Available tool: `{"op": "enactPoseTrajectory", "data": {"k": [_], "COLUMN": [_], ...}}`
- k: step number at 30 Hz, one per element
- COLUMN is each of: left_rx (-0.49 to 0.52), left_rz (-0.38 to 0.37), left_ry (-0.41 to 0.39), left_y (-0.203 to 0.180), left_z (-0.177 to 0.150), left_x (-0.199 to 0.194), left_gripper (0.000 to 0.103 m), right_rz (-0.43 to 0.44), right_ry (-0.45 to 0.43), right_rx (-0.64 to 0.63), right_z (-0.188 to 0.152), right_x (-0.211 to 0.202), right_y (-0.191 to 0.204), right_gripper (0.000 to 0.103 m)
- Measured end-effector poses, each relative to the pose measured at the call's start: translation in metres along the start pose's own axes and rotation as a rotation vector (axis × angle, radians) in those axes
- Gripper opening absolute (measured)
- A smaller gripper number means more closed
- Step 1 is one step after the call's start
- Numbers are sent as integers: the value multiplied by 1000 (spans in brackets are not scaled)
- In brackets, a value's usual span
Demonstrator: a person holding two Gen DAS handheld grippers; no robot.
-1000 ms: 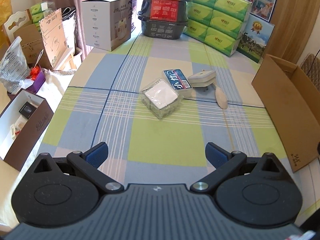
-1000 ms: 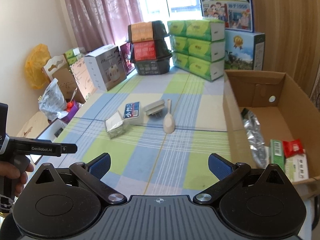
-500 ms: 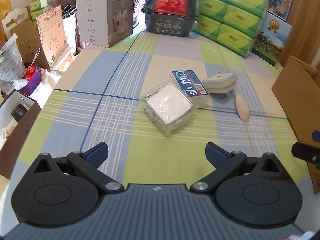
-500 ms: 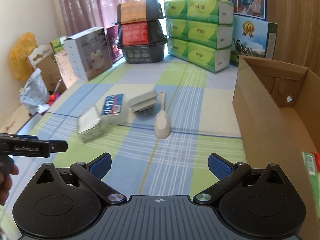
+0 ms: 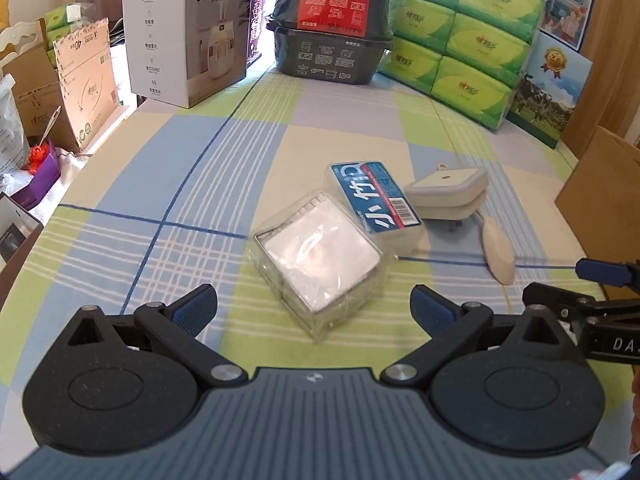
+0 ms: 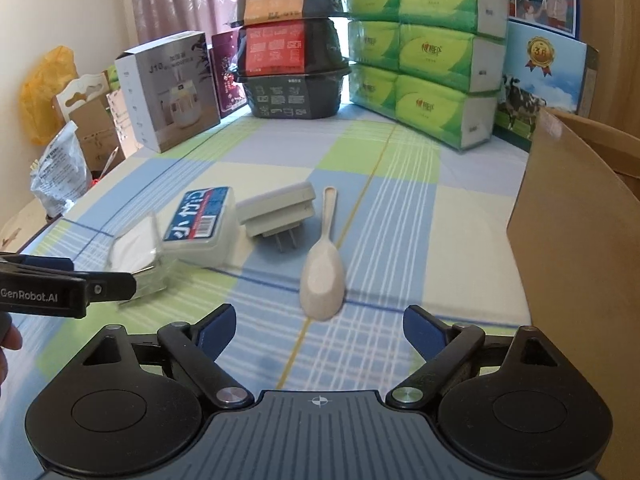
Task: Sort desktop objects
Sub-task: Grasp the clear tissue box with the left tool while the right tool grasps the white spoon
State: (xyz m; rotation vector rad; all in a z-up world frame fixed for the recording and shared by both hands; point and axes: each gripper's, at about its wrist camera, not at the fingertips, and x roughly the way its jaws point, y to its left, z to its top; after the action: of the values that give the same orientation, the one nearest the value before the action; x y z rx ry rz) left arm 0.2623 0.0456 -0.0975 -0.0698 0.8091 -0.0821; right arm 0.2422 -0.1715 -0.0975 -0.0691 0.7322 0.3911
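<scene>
A clear plastic box of white pads [image 5: 320, 256] lies on the checked tablecloth, just ahead of my open left gripper [image 5: 314, 306]. Behind it sit a blue-labelled box [image 5: 374, 200], a cream plug adapter [image 5: 450, 196] and a beige spoon [image 5: 498, 252]. In the right wrist view the spoon [image 6: 322, 276] lies right before my open right gripper [image 6: 320, 326], with the adapter [image 6: 278, 210], the blue-labelled box [image 6: 202, 220] and the clear box [image 6: 136, 252] to its left. Neither gripper holds anything.
A brown cardboard box [image 6: 576, 216] stands at the table's right edge. Green tissue packs [image 5: 460, 48], stacked dark trays [image 5: 334, 28] and a white humidifier box [image 5: 184, 32] line the far end. Cartons and bags [image 5: 36, 92] crowd the floor at the left.
Both grippers have moved forward and lower toward the objects. The left now has the clear box just ahead of its fingers; the right now has the spoon just ahead of its fingers.
</scene>
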Motion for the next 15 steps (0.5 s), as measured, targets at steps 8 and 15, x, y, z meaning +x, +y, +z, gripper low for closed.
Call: {"op": "enactPoseTrajectory", "data": {"k": [8,15], "left_rx": [20,27], "left_rz": [23,38], "left_ry": [-16,-41], "left_y": [-6,-7], "left_z": [3,2], "left_x": [13,20], "left_gripper": [93,89], "right_rz": [-6,-2], "right_ry": [-19,-26], "right_rx": [-46,-118], "right_z": [4,5], "right_x": [28,49], "right_y": [-7,4], "right_gripper": [79,58]}}
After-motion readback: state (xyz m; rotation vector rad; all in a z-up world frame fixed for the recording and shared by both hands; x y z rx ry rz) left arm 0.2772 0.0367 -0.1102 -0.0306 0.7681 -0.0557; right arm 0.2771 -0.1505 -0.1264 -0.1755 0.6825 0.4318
